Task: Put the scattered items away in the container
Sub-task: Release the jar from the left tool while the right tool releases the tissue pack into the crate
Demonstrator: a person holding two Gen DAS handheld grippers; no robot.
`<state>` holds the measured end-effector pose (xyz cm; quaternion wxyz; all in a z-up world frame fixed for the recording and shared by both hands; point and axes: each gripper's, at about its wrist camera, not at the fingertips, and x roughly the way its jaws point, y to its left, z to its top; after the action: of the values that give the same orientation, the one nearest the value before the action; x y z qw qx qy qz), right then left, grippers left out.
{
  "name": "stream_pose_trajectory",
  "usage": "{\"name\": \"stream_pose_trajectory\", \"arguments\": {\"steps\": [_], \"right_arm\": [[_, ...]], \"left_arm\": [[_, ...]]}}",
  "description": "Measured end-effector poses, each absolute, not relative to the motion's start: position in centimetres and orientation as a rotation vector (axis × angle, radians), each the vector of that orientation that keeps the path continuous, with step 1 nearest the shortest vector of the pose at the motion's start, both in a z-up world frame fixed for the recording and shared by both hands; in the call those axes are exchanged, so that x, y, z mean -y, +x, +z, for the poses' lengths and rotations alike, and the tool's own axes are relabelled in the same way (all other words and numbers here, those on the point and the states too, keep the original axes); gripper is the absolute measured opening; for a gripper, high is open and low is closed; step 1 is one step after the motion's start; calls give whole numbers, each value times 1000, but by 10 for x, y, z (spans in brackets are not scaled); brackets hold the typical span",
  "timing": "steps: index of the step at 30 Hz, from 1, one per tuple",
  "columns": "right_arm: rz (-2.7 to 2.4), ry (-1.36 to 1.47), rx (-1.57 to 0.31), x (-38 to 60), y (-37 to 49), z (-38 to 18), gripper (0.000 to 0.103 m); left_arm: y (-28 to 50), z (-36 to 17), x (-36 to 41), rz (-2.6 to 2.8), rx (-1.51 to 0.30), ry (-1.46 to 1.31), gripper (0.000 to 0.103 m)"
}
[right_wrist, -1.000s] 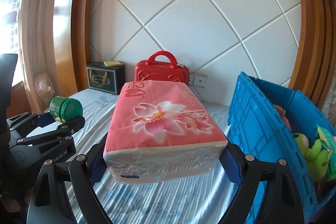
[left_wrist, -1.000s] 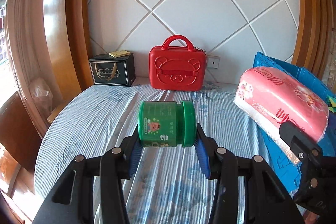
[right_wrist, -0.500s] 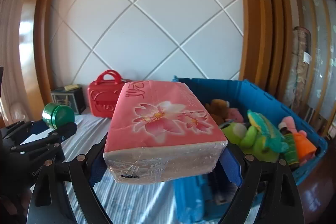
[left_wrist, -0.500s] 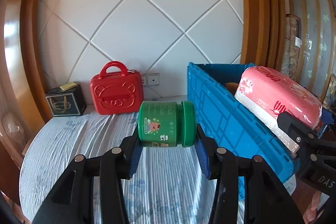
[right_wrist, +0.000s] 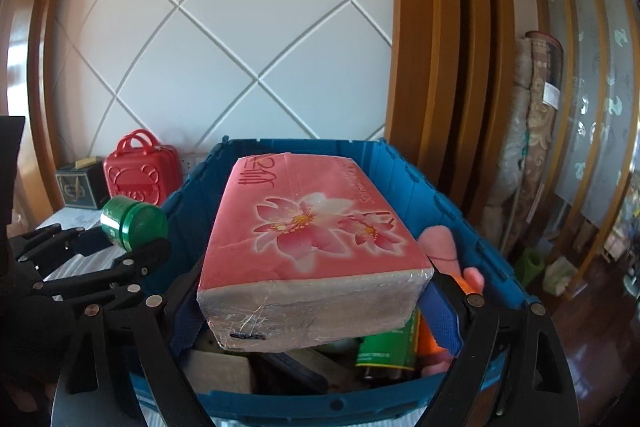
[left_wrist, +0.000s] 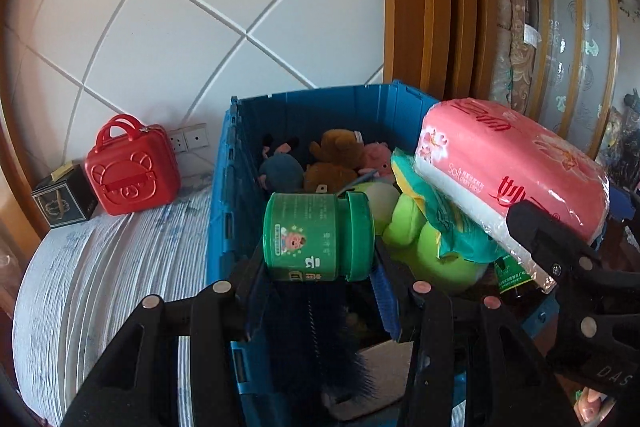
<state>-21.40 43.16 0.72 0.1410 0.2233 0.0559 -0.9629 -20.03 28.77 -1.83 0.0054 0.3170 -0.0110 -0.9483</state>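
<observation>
The left gripper (left_wrist: 318, 267) clamps a green jar (left_wrist: 318, 237) lying sideways, above the near-left part of the blue crate (left_wrist: 224, 187) (already full of soft toys (left_wrist: 336, 159)). To its right, the right gripper (right_wrist: 316, 301) clamps a pink tissue pack (right_wrist: 312, 239) over the crate.

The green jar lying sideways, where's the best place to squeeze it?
Squeeze the green jar end to end: one pad on the flat base, one on the lid top, coming from the near side. Those two ends are flat and parallel; its round wall would probably roll between pads. The left hand-held gripper holds it just so over the blue crate.
</observation>
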Motion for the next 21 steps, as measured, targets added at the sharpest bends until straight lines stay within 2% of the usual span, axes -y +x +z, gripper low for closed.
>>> {"name": "stream_pose_trajectory", "arguments": {"steps": [2, 4, 6, 10, 21], "right_arm": [[-2755, 665, -156, -438, -220, 0, 90], [-2730, 675, -135, -443, -223, -7, 91], [-2705, 673, -120, -446, -222, -11, 91], [-2660, 672, -133, -439, -219, -14, 91], [-2547, 713, -132, -409, -218, -17, 96]], "left_arm": [[-204, -26, -292, -2934, 36, 1033, 48], [-206, -31, -294, -2905, 41, 1065, 64], [-204, -33, -295, -2885, 53, 1070, 71], [-195, -33, -297, -2885, 75, 1076, 75], [-175, -29, -279, -2882, 94, 1057, 76]]}}
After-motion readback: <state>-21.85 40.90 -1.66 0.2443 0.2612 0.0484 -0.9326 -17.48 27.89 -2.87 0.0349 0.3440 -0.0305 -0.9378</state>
